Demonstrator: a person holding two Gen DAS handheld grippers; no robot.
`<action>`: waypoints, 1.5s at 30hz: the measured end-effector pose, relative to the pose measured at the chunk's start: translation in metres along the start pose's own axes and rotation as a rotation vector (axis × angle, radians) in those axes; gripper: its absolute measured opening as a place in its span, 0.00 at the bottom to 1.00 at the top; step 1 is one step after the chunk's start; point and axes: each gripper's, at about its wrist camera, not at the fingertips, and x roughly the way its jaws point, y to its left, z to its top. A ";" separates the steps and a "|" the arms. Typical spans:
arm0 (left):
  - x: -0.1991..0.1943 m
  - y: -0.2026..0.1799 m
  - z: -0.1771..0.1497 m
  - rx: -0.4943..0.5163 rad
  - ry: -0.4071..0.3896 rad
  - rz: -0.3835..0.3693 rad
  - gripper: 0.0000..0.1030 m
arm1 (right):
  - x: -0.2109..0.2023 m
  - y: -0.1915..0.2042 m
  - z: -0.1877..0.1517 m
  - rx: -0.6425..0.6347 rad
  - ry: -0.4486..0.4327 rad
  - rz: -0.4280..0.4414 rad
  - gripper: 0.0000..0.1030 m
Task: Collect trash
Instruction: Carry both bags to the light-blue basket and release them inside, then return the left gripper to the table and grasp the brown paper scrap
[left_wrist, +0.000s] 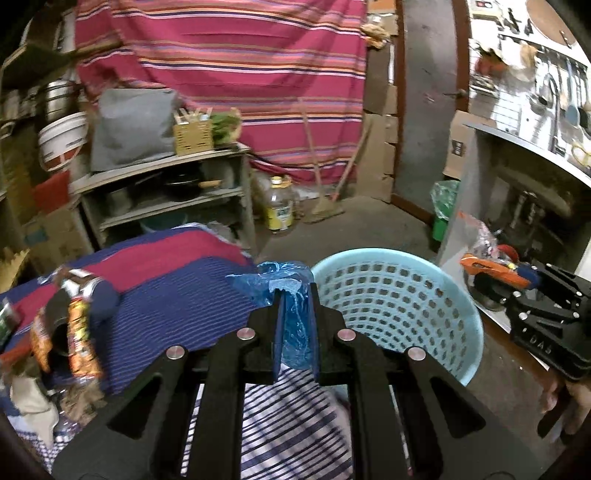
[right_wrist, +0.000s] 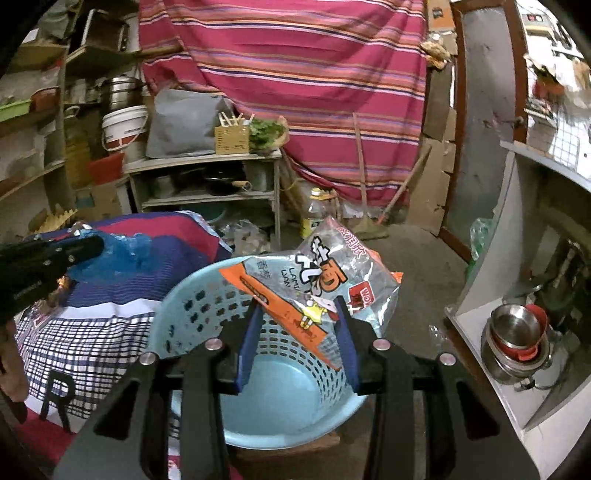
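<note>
In the left wrist view my left gripper (left_wrist: 295, 295) is shut on a crumpled blue plastic bag (left_wrist: 291, 314), held just left of the rim of a light blue perforated basket (left_wrist: 399, 295). My right gripper (right_wrist: 299, 314) is shut on a silver and orange snack wrapper (right_wrist: 314, 280), which hangs over the basket (right_wrist: 280, 398), whose visible floor is bare. The other view of each hand agrees: the right gripper (left_wrist: 484, 282) with its wrapper (left_wrist: 491, 264) sits right of the basket, and the left gripper (right_wrist: 92, 245) with the blue bag (right_wrist: 125, 247) is over the table.
More wrappers (left_wrist: 79, 325) lie on the cloth-covered table (left_wrist: 177, 291) at left. Behind stand a grey shelf unit (right_wrist: 207, 177), an oil bottle (left_wrist: 279, 206), a broom (left_wrist: 325, 206) and a green bin (left_wrist: 443, 218). Steel bowls (right_wrist: 517, 339) sit in the cabinet at right.
</note>
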 end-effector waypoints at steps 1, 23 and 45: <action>0.005 -0.006 0.001 0.007 0.002 -0.006 0.10 | 0.002 -0.003 0.000 0.004 0.004 -0.003 0.38; 0.041 0.005 0.007 -0.055 0.048 0.012 0.74 | 0.027 -0.006 -0.010 0.045 0.047 -0.003 0.38; -0.028 0.079 0.005 -0.045 -0.022 0.261 0.95 | 0.086 0.027 -0.017 0.100 0.128 -0.022 0.75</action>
